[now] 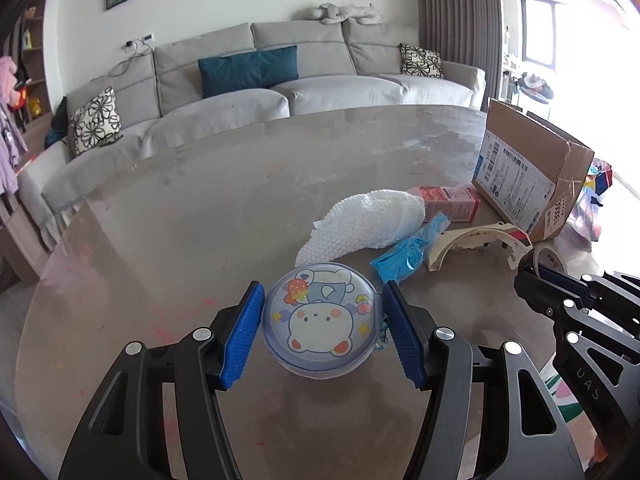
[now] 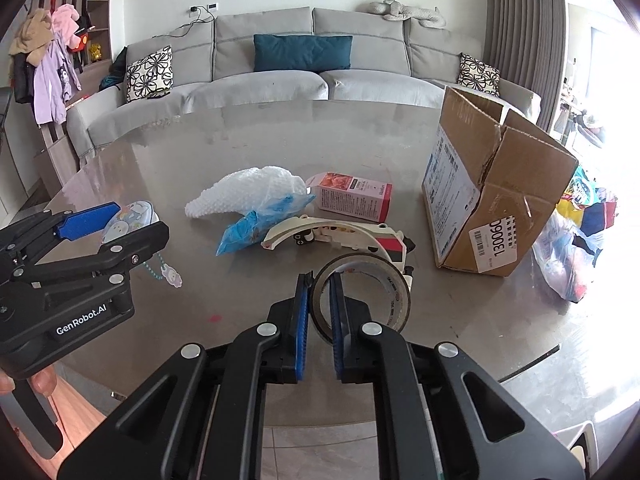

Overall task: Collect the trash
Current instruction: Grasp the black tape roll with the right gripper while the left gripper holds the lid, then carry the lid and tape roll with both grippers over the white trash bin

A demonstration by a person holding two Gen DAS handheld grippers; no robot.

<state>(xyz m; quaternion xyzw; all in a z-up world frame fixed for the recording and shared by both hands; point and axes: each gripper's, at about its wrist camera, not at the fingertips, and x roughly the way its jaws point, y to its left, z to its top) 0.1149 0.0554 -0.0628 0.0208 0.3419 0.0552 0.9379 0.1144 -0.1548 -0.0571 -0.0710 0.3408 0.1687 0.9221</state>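
On the round table (image 2: 168,160), the left gripper (image 1: 323,322) clamps a round cartoon case (image 1: 320,324); the right gripper (image 2: 320,322) pinches a tape roll's (image 2: 360,292) wall.

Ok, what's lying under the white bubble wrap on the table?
A blue plastic bag sticks out from under the white bubble wrap, with bare table around them. How far the bag runs underneath is covered; anything else below cannot be seen.
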